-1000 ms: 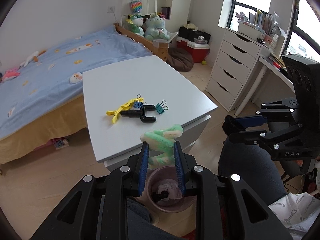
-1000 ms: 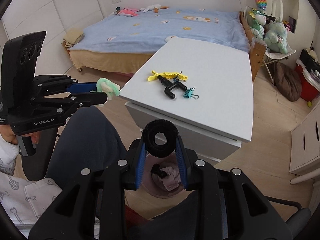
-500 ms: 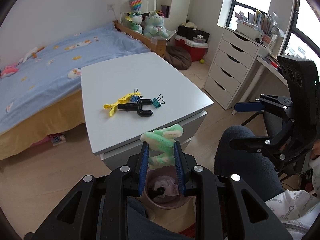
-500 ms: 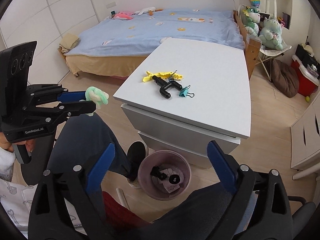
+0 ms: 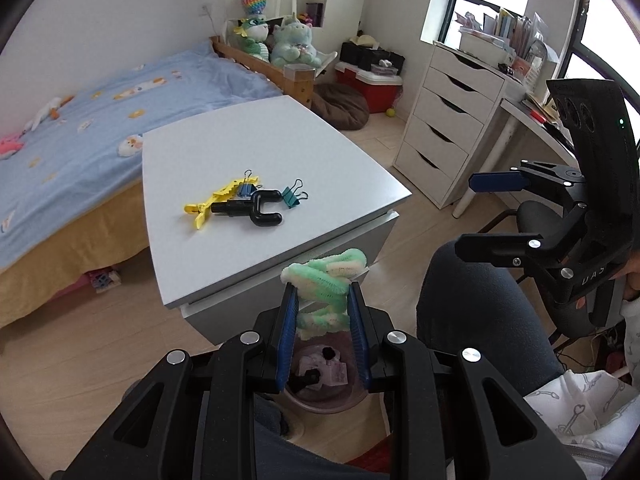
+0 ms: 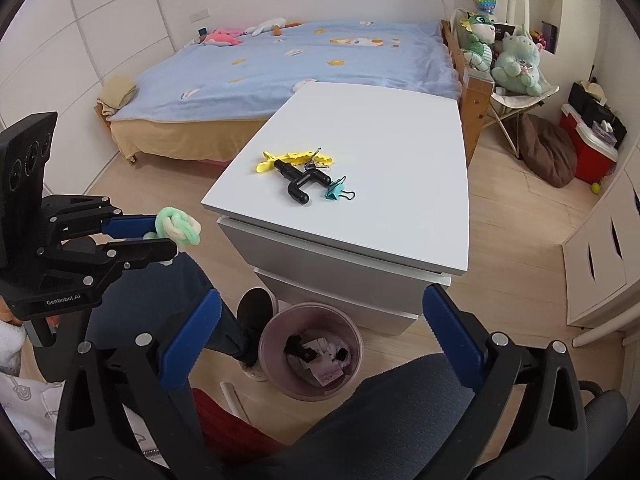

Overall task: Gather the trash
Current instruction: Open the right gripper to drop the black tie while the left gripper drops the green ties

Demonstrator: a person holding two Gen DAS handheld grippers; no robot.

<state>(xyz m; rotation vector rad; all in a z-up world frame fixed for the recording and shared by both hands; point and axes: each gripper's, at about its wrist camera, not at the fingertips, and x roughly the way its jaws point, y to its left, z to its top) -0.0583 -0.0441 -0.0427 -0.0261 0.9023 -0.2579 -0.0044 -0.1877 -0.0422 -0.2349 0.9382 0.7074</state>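
1. Bedroom floor of pale wood, a blue-covered bed (image 6: pixel 304 64) behind, a white table (image 6: pixel 384 128) in the middle and a pink waste bin (image 6: pixel 272 336) tucked against its near corner: this is where the clear-up is being done.

2. At the right gripper (image 6: pixel 320 332), the jaws that a second ago pinched a black fuzzy ring now stand far apart and are opening the last of the way, nothing between them; the bin lies directly beyond them.

3. What appears to be that ring, a small black object (image 6: pixel 342 354), now sits among paper scraps inside the bin, so one piece of trash looks delivered.

4. Clamped in the left gripper (image 5: pixel 322 332) is a knot of green and cream fuzzy wire (image 5: pixel 326 276), held as it was a second ago, above the bin, whose rim (image 5: pixel 312 402) shows just beneath the blue pads.

5. On the table four items remain untouched: a yellow clip (image 6: pixel 296 157), a black U-shaped handle (image 6: pixel 302 182), a teal binder clip (image 6: pixel 336 190) and a blue binder clip (image 5: pixel 245 189).

6. Judging by this, the fuzzy wire is next to drop, and the empty right gripper is free to return for the tabletop clutter.
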